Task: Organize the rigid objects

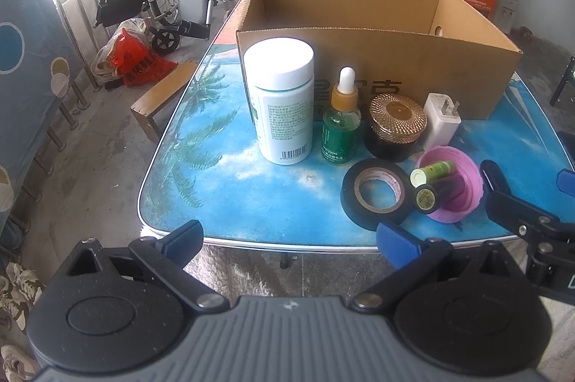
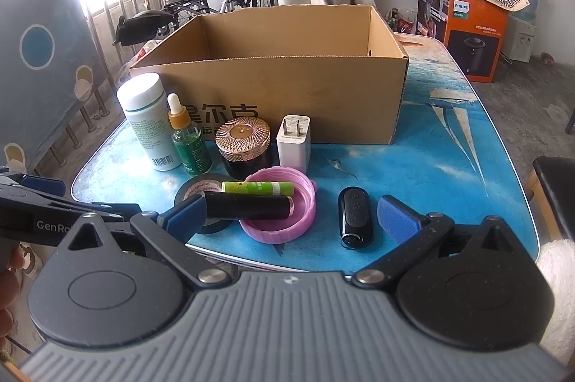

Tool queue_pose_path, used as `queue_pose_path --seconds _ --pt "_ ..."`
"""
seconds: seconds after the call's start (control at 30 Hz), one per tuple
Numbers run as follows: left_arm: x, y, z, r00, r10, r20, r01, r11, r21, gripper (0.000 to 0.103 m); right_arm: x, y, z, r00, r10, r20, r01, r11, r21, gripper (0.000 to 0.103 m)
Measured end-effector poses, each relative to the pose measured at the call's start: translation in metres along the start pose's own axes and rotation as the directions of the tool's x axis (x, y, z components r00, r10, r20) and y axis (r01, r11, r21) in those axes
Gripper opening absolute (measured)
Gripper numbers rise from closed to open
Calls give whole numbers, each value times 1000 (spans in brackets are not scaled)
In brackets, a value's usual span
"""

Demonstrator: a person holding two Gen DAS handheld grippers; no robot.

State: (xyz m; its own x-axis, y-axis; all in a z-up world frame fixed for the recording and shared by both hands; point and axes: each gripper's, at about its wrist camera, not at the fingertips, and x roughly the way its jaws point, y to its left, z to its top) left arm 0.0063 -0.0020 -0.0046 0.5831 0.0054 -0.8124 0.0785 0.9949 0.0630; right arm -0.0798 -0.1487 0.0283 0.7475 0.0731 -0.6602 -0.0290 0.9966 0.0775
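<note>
Your right tool [image 2: 291, 213] hangs at the bench [image 2: 449, 166] edge with its blue pads spread wide and empty; your left tool [image 1: 287, 240] is spread just as wide, holding nothing. Between the right pads sit the pink lid [image 2: 280, 227], with a green tube [image 2: 257, 188] and a black tube [image 2: 248, 206] lying loose across it, and the key fob [image 2: 355, 218] just beside. Reach for the lid and both tubes could roll off. The tape roll [image 1: 373, 193] touches the lid, so a nudge may drag it too. Farther back, the dropper bottle [image 1: 340, 119], white bottle [image 1: 282, 101], gold-lidded jar [image 1: 395, 130] and charger [image 1: 440, 121] crowd the open cardboard box [image 1: 377, 73]; a careless sweep could topple the tall ones.
</note>
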Motion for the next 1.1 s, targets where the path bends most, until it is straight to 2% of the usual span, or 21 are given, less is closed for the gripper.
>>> queue_pose_path --seconds 0.3,0.47,0.6,0.73,0.87,1.0,1.1 --pt "10 -6 10 1000 -22 -1 23 1000 21 103 10 -10 6 1000 -9 5 9 1000 24 102" --pt "5 -10 11 994 -97 54 94 994 52 103 13 -28 13 1000 -3 31 1 997 79 102" --pt "2 -18 9 980 -178 89 168 980 108 103 7 -47 11 996 43 81 -56 984 168 102" --pt "1 -27 7 962 -249 109 230 959 164 102 1 -66 3 982 138 126 -169 944 283 102" --pt "3 -38 6 954 -281 109 252 942 221 97 5 -76 -5 960 246 132 -278 878 390 101" --pt "4 -50 6 947 -301 112 263 928 266 88 19 -77 -9 930 349 115 -360 806 470 87" --pt "7 -60 7 945 -309 104 267 917 296 77 32 -72 -7 923 378 67 -360 791 496 72"
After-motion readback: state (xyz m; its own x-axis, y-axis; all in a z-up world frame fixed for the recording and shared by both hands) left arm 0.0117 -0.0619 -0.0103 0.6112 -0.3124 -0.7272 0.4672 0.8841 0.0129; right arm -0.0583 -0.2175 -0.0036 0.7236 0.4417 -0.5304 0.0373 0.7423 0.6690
